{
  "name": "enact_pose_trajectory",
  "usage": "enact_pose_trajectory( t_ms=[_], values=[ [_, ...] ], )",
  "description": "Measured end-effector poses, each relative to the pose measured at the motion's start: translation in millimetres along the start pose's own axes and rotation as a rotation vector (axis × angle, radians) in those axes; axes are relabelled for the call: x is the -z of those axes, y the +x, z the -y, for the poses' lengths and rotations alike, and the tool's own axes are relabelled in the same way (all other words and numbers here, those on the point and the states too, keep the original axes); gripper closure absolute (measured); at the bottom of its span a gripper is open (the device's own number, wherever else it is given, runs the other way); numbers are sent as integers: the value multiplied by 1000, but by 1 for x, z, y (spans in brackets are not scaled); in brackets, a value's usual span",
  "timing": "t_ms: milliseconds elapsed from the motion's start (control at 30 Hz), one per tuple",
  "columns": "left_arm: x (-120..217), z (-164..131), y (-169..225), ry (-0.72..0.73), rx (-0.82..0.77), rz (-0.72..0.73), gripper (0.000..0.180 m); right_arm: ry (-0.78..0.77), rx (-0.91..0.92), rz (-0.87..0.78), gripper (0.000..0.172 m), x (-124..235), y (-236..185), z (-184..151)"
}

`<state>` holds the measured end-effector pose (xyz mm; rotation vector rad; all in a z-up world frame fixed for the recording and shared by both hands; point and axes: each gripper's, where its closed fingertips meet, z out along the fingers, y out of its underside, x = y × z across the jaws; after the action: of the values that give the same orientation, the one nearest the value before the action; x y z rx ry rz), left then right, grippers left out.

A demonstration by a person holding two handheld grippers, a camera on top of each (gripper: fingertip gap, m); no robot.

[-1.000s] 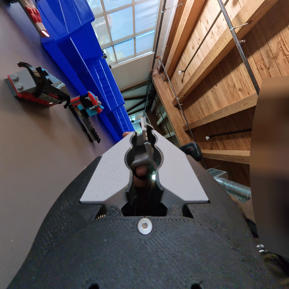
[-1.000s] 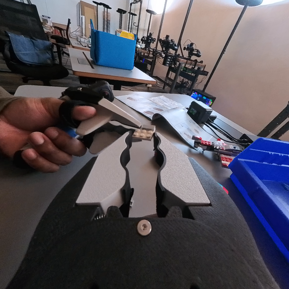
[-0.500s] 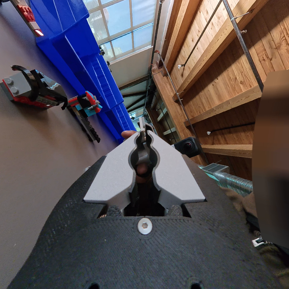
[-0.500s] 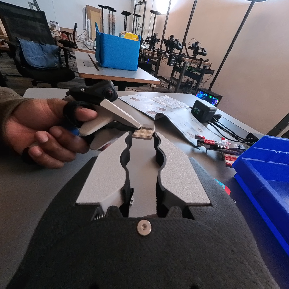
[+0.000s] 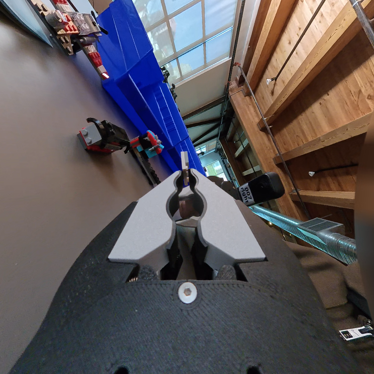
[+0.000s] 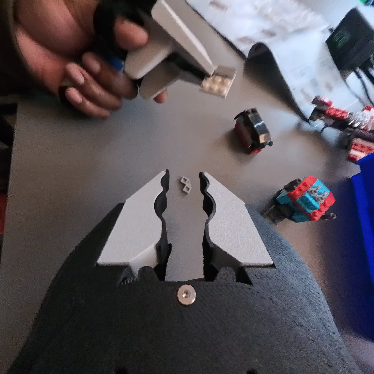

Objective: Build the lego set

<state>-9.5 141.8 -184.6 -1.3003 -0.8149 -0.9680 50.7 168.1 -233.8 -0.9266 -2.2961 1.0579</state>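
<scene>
L tongs [image 5: 185, 174] pinched pale grey stud plate [image 5: 184, 165], tips pressing, held above table [image 6: 81, 162] | R tongs [image 6: 183, 176] wide, bare | sm grey piece [image 6: 185, 185] lay btwn R tips, untouched.

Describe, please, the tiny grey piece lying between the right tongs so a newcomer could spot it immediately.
Start at the grey table, then find the open right tongs hovering above it. Between their tips lies a tiny grey stepped piece, two hollow squares joined corner to corner. Unlike the colourful brick models nearby, it is single, flat and plain grey.
</scene>
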Motion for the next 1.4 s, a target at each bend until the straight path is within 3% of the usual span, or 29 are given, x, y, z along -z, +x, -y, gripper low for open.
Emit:
enact_pose_trajectory(
  t_ms=[267,533,733,933,1200,1400],
  values=[
    [0,1,-2,-6,23,-9,175,-126,-21,4,149,-14,2,-29],
    [0,1,-4,-5,22,5,176,-120,-5,17,171,-15,0,-28],
    [0,1,-4,-1,11,10,176,-72,-19,8,169,-13,4,-21],
    [0,1,-4,-1,4,12,175,-97,-16,-4,152,-16,4,-24],
    [-3,0,-4,-9,-3,15,176,-122,41,-15,170,-22,0,-26],
    [-4,0,-4,-12,-10,17,176,-56,-16,-1,170,-16,5,-18]
  ],
)
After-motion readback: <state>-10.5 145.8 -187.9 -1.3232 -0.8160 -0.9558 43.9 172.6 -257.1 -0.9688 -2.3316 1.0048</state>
